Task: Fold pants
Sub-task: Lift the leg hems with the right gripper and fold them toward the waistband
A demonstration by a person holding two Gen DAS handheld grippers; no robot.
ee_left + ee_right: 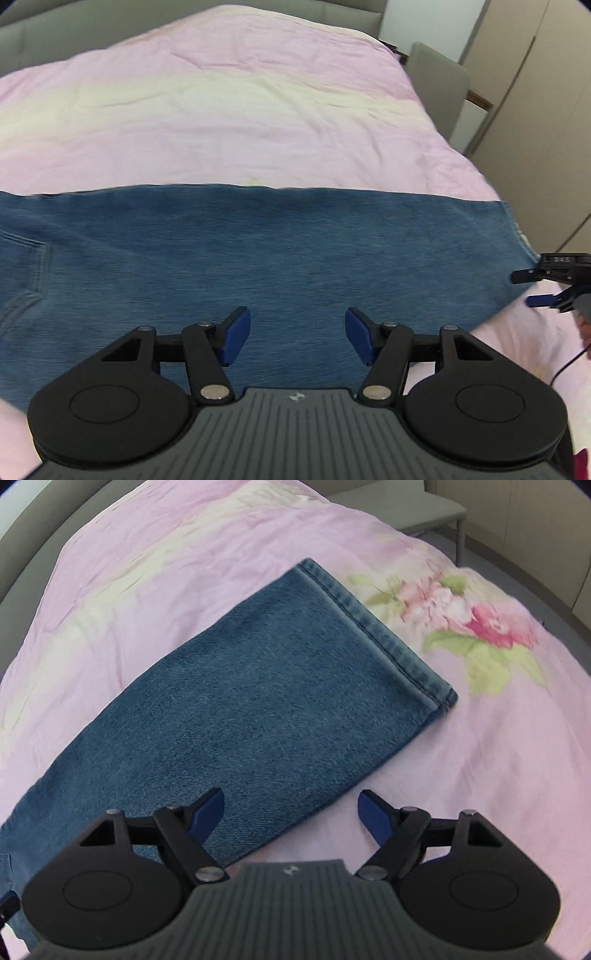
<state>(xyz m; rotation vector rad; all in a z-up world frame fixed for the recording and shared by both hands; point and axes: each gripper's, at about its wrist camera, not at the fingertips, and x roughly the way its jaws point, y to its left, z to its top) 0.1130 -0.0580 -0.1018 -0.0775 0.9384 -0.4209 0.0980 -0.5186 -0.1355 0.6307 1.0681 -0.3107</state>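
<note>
- A pink quilt [240, 122] with a flower print [476, 627] is covering the bed.
- The blue jeans [258, 251] are lying flat across the quilt, hem [376, 627] toward the flowers.
- The left hand-held gripper [297, 336] is hovering over the denim, jaws spread, holding nothing.
- The right hand-held gripper [291, 812] is hanging at the leg's near edge, jaws likewise apart.

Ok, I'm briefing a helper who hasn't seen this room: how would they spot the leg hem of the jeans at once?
Start at the bed with the pink quilt. The blue jeans lie flat on it, reaching toward its printed pink flowers. The hem is the straight end nearest those flowers, the only edge there with a stitched, paler band.
</note>
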